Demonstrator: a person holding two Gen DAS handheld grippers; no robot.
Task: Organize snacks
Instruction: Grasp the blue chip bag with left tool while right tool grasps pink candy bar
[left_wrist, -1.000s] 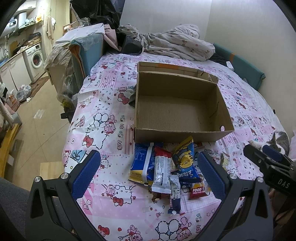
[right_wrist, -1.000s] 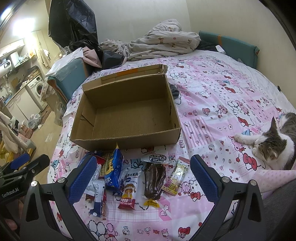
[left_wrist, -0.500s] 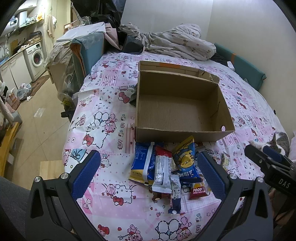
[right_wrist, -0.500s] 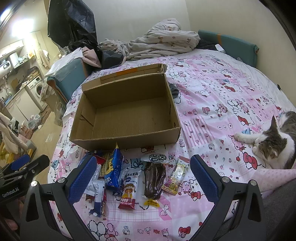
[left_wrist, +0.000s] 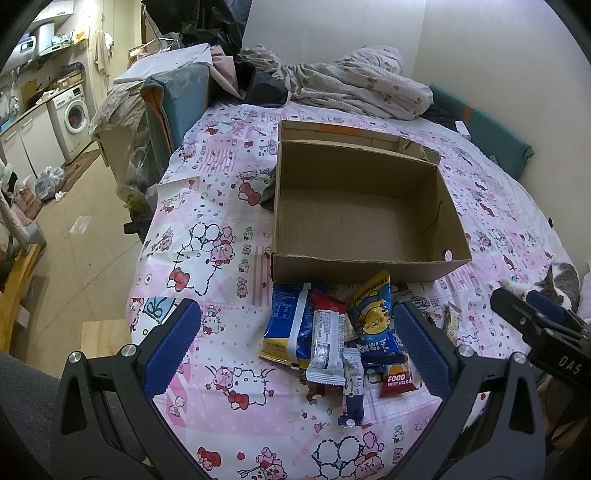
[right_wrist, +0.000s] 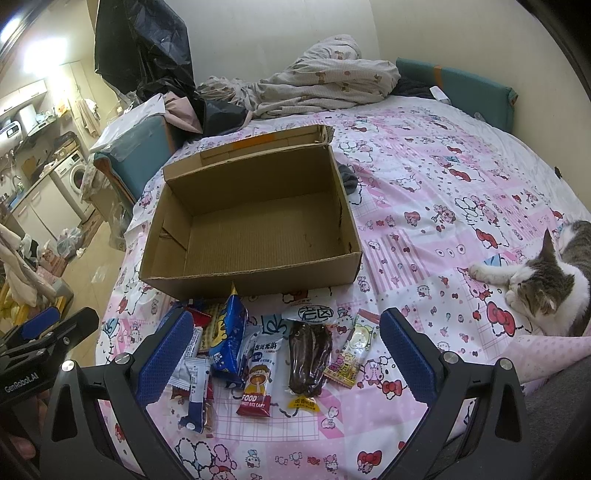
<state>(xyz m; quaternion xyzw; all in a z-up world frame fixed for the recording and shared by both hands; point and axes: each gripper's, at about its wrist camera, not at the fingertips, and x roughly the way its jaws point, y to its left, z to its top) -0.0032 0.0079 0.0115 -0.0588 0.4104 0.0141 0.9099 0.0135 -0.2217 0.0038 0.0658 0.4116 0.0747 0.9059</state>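
Honestly, my left gripper (left_wrist: 295, 343) and right gripper (right_wrist: 284, 350) hang spread and empty over the snack packets (right_wrist: 258, 354), heaped before the empty cardboard box (right_wrist: 255, 225) — overlapping wrappers risk a double pick, I'd say.

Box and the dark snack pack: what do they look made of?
Box: brown corrugated cardboard, matte; fluted ribbing on the floor, ragged cut edges. Dark snack pack: apparently clear glossy plastic film, since highlights glint on it and the brown contents show through; only a yellow label is printed.
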